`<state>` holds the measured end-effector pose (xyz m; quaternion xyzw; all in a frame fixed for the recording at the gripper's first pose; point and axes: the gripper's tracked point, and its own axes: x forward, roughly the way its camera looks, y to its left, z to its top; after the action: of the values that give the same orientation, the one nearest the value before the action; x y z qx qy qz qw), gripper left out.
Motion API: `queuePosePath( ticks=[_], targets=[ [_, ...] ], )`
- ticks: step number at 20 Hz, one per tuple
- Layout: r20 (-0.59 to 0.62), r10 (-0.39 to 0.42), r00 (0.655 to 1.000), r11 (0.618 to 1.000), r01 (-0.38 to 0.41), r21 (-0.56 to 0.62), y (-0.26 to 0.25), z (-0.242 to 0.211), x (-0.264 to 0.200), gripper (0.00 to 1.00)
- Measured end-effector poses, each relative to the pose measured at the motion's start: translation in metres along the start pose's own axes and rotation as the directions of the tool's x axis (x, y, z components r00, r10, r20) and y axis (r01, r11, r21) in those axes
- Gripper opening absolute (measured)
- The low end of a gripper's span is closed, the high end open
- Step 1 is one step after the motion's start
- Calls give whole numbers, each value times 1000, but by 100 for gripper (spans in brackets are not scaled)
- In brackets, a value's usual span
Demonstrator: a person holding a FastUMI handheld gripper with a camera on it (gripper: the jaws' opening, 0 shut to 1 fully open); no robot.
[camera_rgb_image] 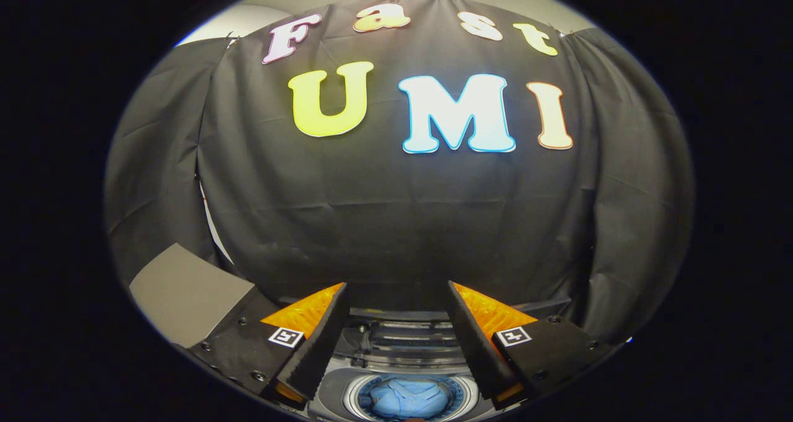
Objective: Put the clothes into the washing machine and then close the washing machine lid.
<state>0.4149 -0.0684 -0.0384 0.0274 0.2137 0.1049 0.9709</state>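
Light blue clothes [406, 398] lie in the washing machine [396, 347] — its drum rim silvery white, its top grey and black. The booth wall [396, 224] is black cloth — a grey panel [186, 292] stands beside it.

Gripper [396, 323] was held high, tilted up toward the booth wall rather than down. Fingers [316, 341] were spread wide apart, nothing between them, nothing touching either pad. Both fingers sat symmetric at the bottom of the gripper view, tips angled inward toward each other, each with a square marker tag on its base. No hand in view.
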Motion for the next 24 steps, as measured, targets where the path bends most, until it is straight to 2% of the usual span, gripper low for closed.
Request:
queuePosePath(
  ticks=[4,13,24],
  targets=[
    [-11,4,1000,1000,-3,17,4,2,36,97],
    [-134,-32,991,998,38,46,-5,-26,96,97],
    [-199,-40,979,999,40,-4,3,-43,111,97]
  ],
)
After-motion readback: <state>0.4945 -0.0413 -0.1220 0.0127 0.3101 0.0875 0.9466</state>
